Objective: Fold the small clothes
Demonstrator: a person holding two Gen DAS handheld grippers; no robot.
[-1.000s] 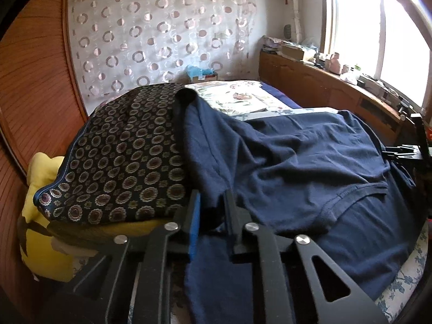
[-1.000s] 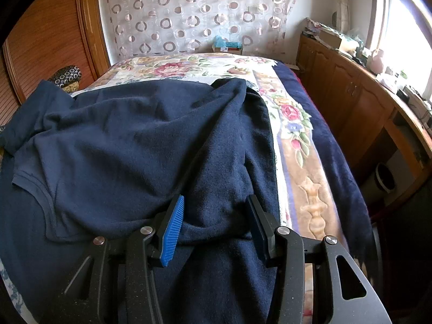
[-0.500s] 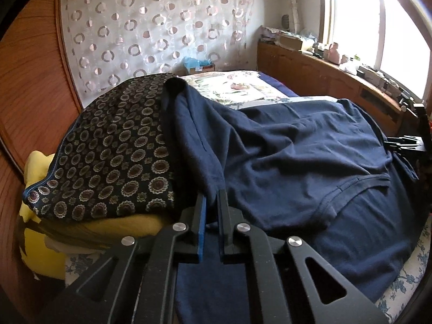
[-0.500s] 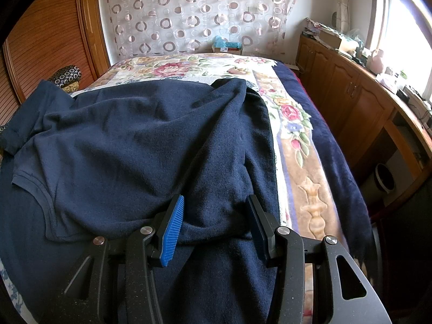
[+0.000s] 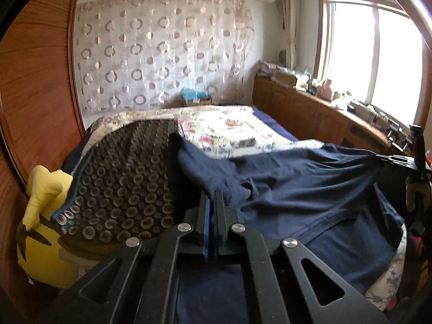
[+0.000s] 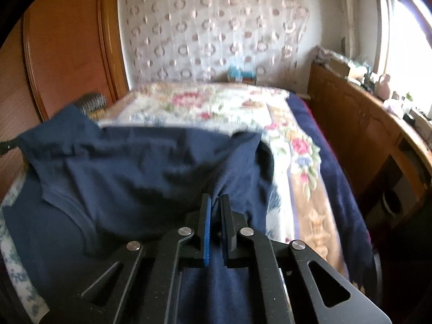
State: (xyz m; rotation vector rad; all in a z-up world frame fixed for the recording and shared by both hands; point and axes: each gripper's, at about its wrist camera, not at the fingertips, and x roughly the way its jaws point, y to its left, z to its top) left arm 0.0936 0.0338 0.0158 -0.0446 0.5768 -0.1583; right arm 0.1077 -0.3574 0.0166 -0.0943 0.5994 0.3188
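— Where is the shirt (image 5: 297, 178) laid?

— Across the flowered bed (image 5: 229, 127), beside a patterned cushion (image 5: 121, 178); its long axis is stretched between left gripper (image 5: 212, 202) and right gripper (image 6: 214, 208), collar toward the foot.

— And the fingers?

— Each pair is clamped on a pinch of fabric. A fold is judged underway; both edges must be carried over together.

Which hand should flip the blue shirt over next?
Probably both together: the left gripper and the right gripper are each shut on the navy shirt, holding opposite sides.
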